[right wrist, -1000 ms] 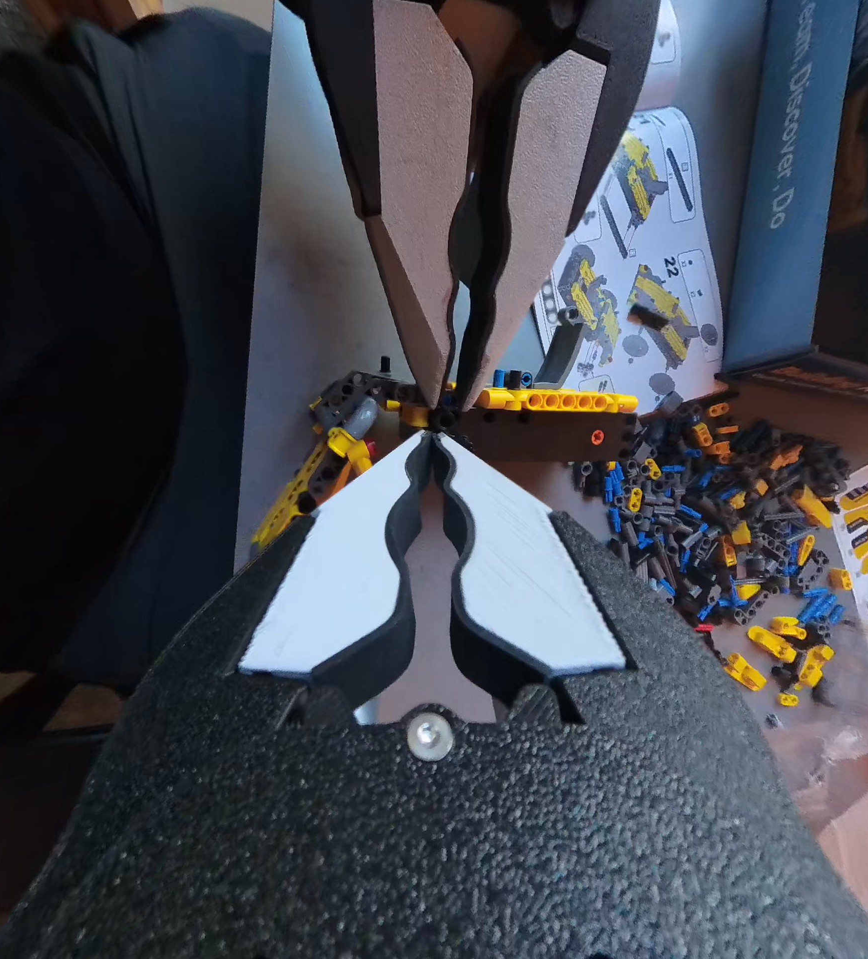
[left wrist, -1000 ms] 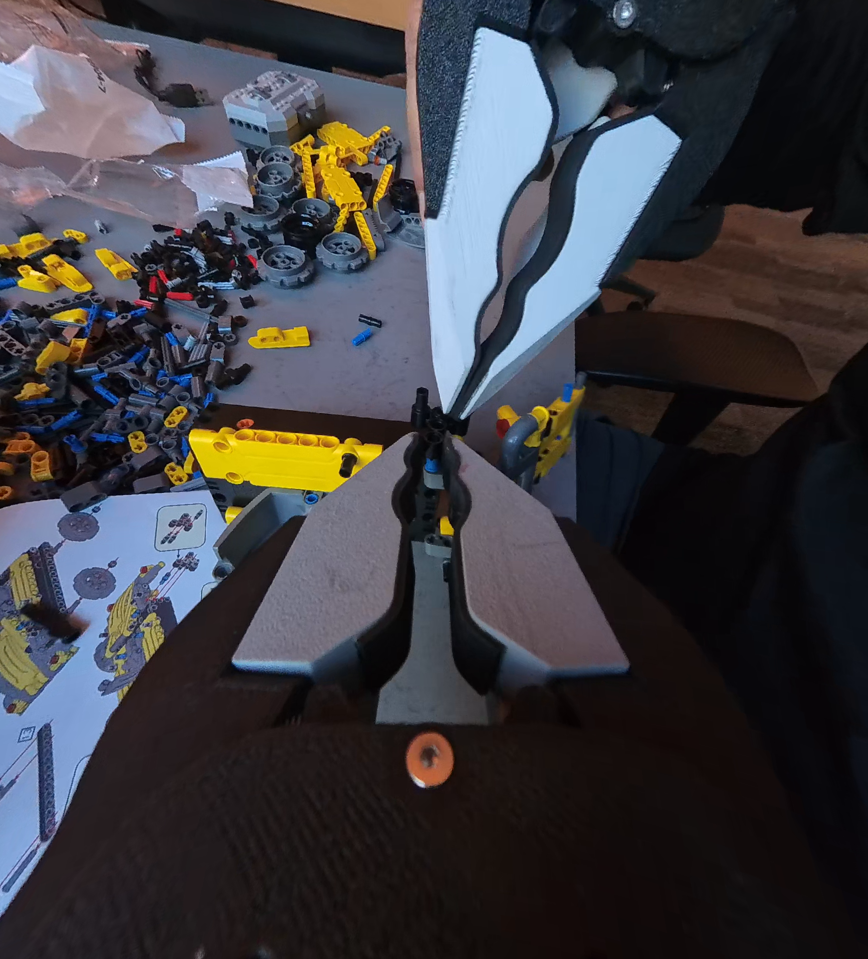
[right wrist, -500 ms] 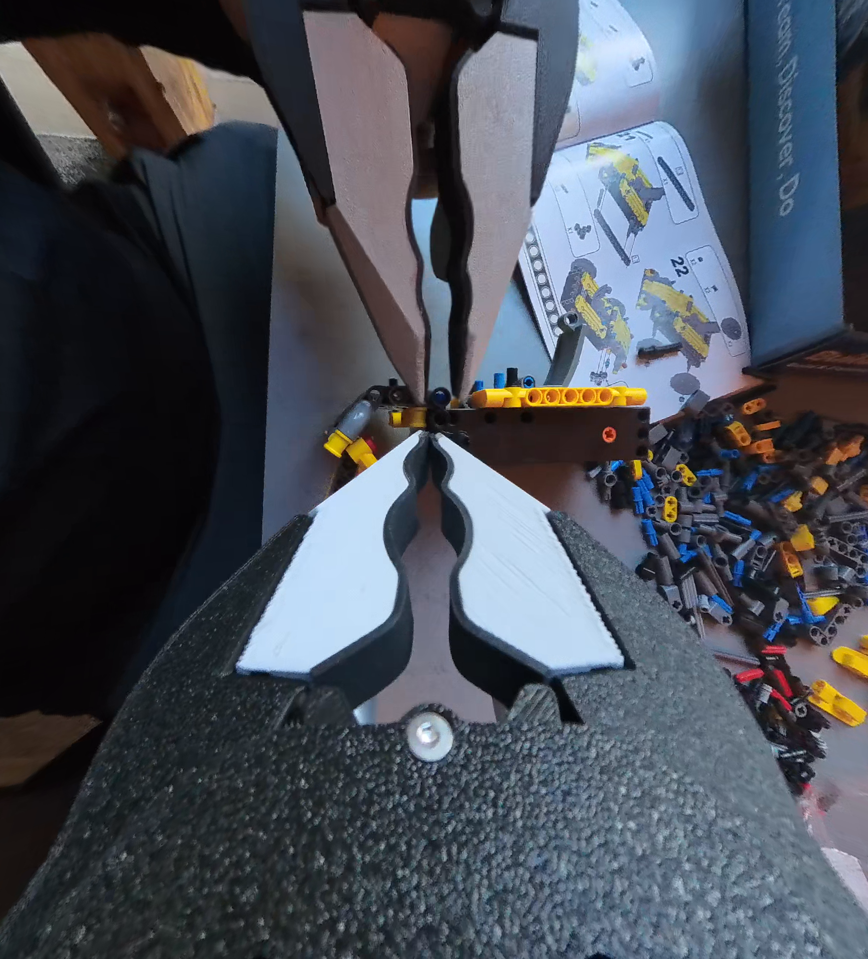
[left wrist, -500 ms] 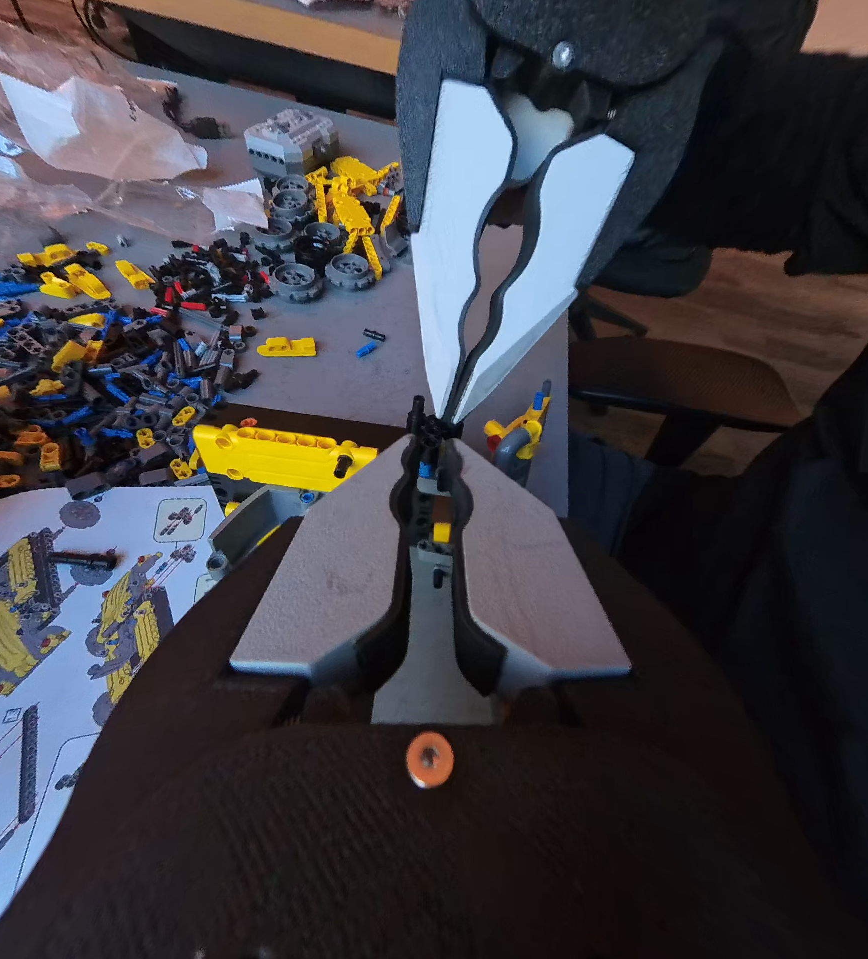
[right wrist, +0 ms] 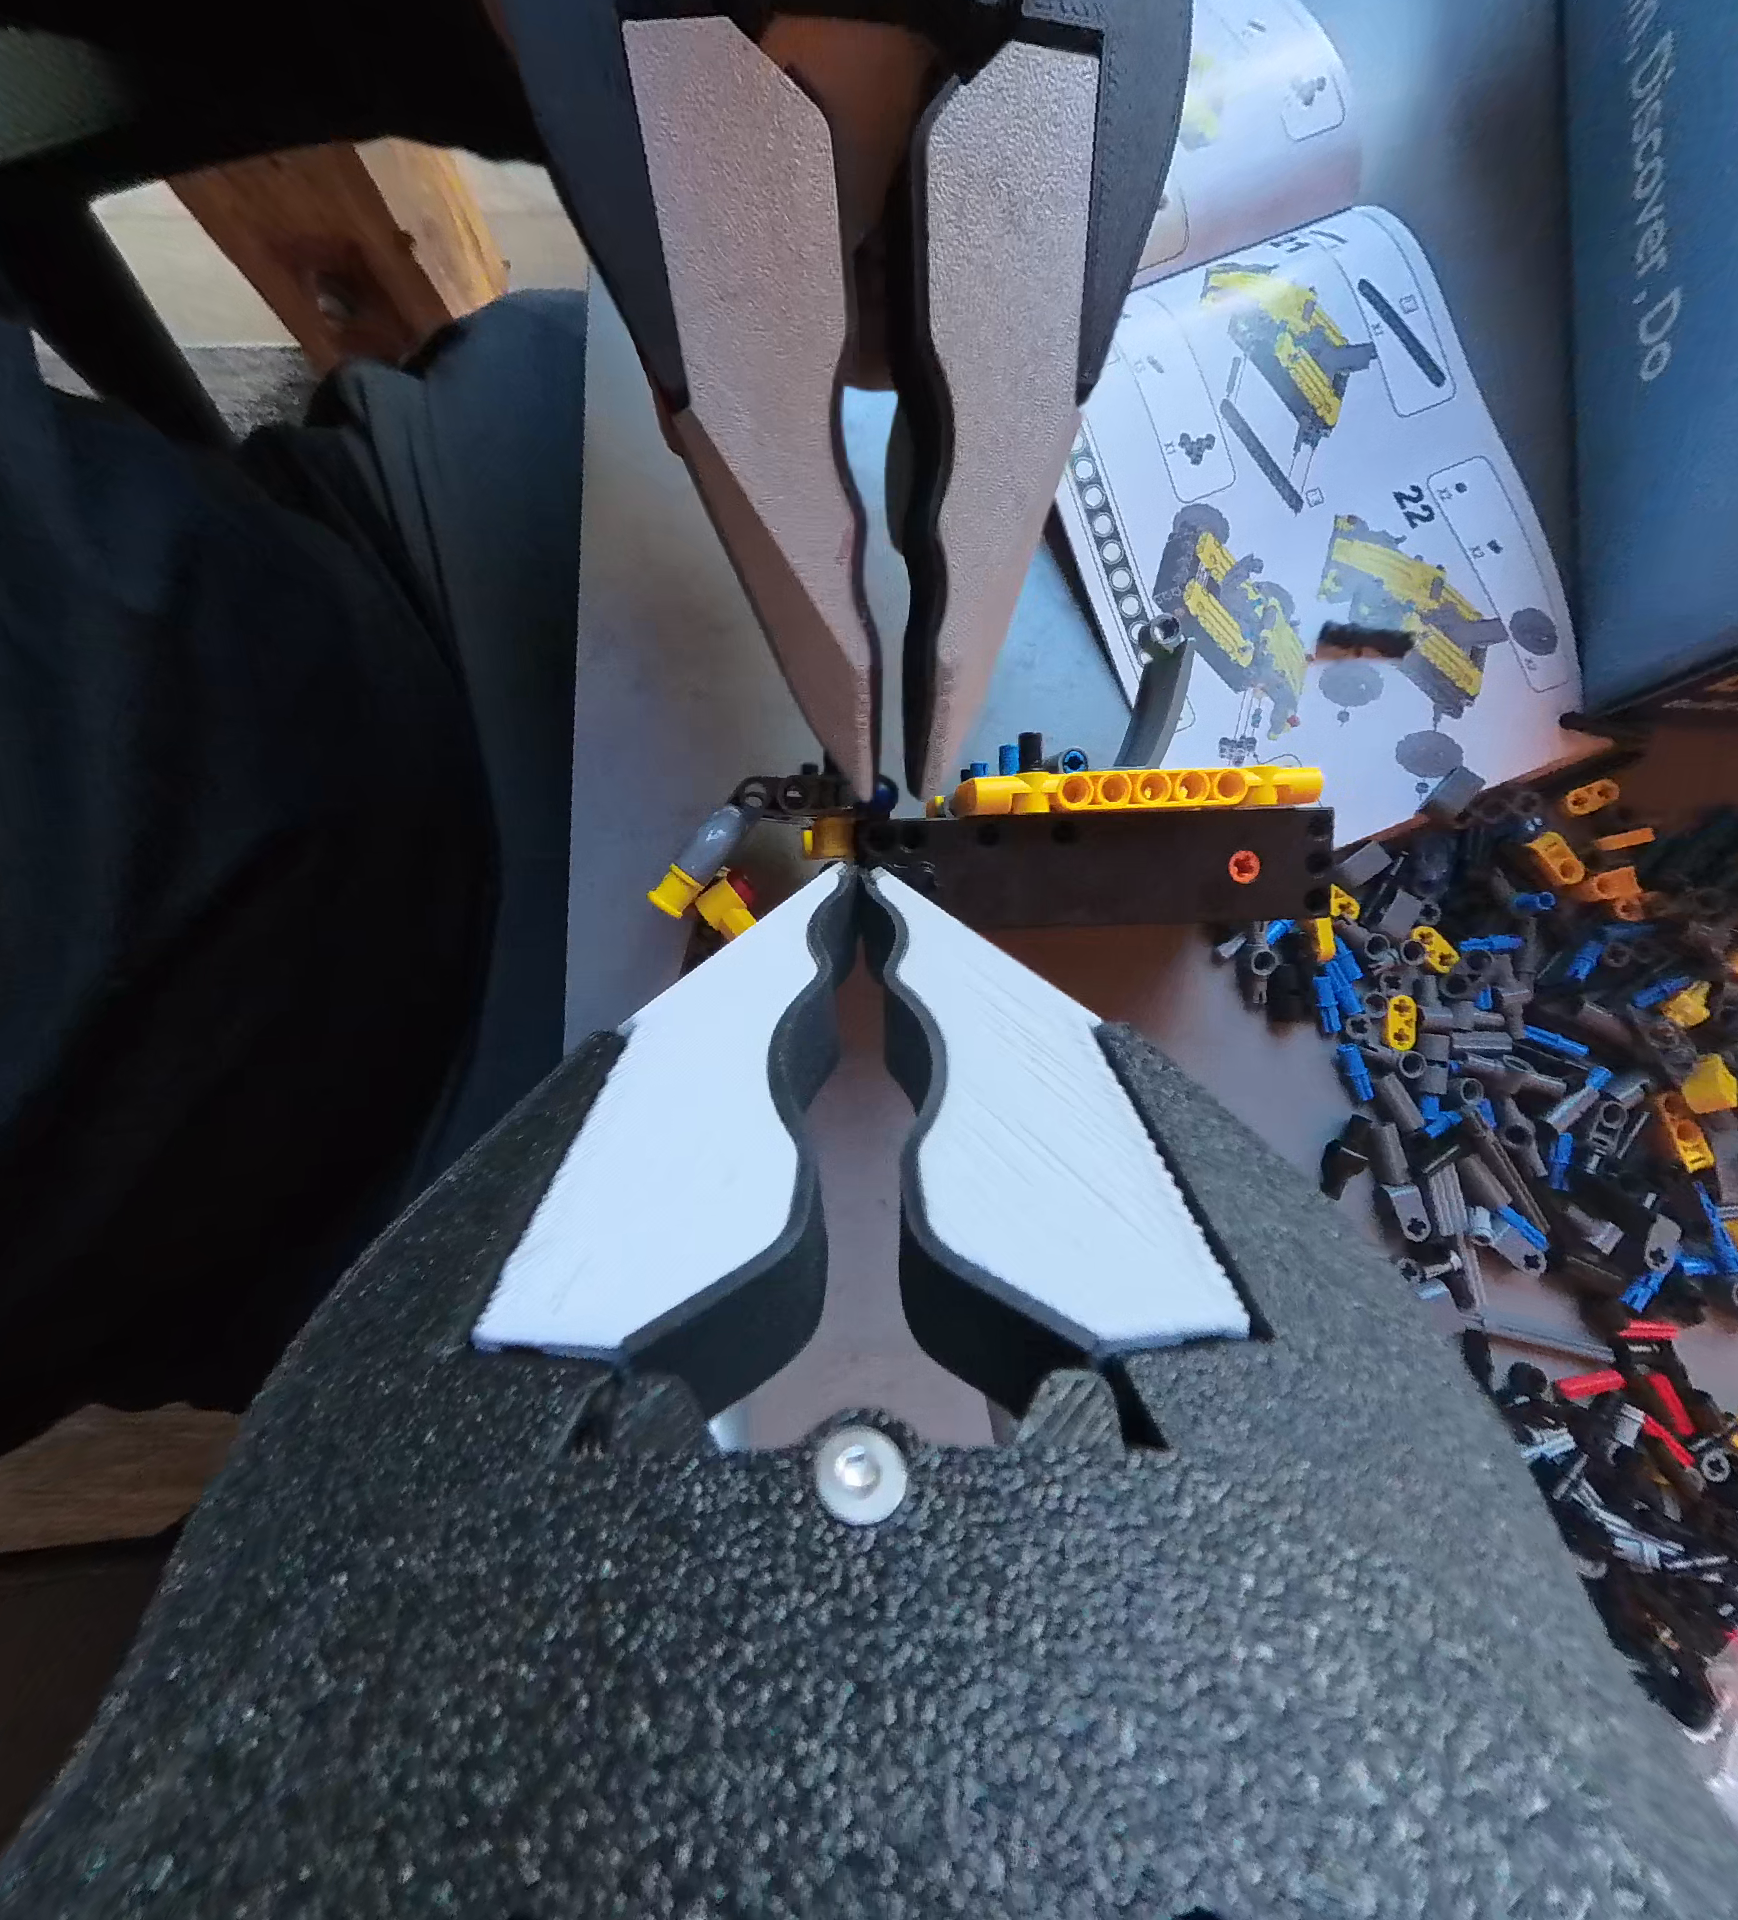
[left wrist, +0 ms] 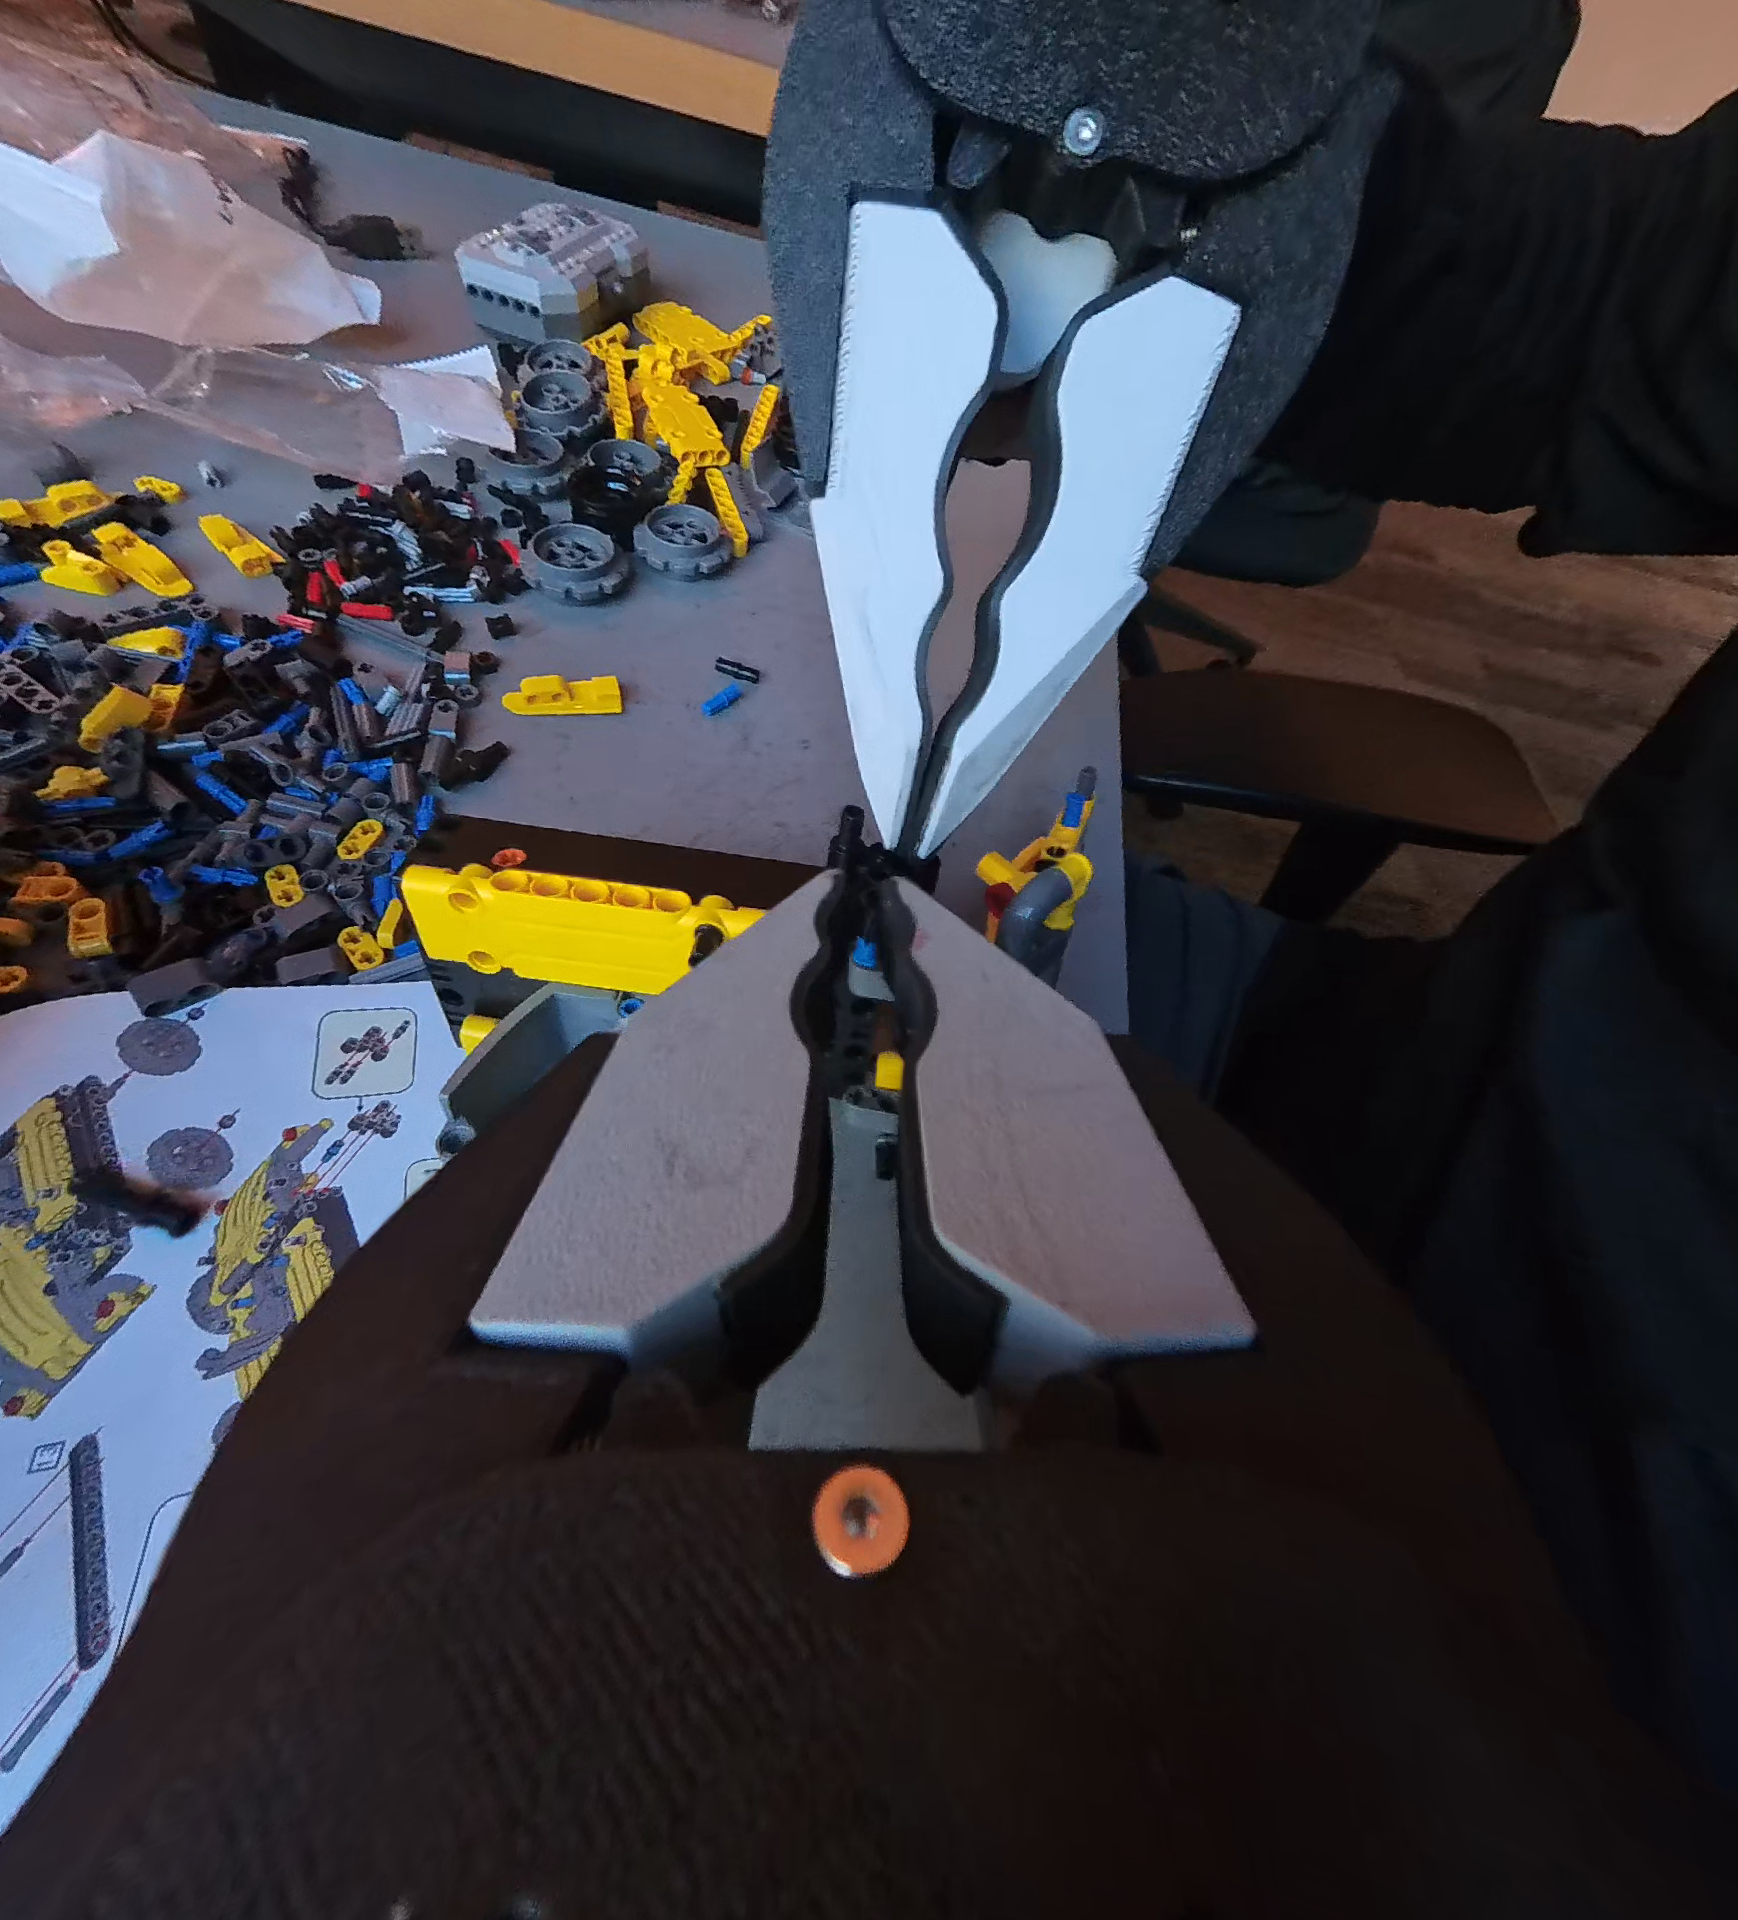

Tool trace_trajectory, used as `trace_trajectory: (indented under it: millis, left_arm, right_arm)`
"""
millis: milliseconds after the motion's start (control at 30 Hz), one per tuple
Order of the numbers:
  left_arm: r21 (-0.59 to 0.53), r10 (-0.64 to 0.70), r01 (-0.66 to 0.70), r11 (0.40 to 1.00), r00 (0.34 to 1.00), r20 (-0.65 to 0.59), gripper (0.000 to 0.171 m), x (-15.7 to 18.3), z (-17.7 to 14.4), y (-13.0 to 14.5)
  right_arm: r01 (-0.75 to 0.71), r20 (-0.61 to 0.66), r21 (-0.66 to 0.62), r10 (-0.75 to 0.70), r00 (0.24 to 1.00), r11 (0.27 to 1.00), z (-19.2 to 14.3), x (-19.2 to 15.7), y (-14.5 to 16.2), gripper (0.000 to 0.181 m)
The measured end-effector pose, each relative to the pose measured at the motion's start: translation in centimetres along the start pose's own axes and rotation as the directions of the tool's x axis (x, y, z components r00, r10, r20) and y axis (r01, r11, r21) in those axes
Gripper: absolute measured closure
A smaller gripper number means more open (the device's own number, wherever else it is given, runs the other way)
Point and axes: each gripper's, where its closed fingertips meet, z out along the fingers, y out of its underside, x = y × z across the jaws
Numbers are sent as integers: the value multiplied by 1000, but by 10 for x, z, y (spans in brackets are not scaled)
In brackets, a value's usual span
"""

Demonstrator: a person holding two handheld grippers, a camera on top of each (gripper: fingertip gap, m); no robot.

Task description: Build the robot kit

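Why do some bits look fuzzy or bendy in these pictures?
Left wrist view: the instruction booklet blurs toward the corner, and the table edge tilts from the wide lens. Right wrist view: loose pieces smear at the right border; the booklet's far page is washed pale.

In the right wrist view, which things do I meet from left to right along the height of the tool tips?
Dark clothing → grey-and-yellow piece → right tool → yellow beam with holes → loose pile of small parts.

The left gripper (left wrist: 860,883) hides most of the half-built model (left wrist: 574,920) near the table's (left wrist: 636,769) front edge. The small black piece (left wrist: 852,836) between both tips is too tiny to identify. The instruction booklet (left wrist: 65,1195) is cropped left.
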Motion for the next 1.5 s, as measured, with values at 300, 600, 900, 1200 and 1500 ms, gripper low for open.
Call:
trace_trajectory:
  millis: [300,600,900,1200,1500]
  left_arm:
    - [-31,26,-27,999,999,-21,171,0,0,0]
    - [-44,7,-10,999,998,-62,170,2,-1,1]
    - [-80,11,-18,997,996,-85,168,2,0,6]
    - [-96,37,-44,994,997,-70,168,2,0,6]
    - [-63,24,-29,998,997,-77,168,2,-1,3]
  right_arm:
    - [-13,30,3,13,999,1000,0,0,-1,181]
    - [-18,40,2,18,999,1000,0,0,-1,181]
    - [-22,44,5,21,999,1000,1,1,-2,181]
    - [-29,47,15,28,998,999,1,1,-2,181]
    - [-27,48,14,26,999,1000,1,1,-3,181]
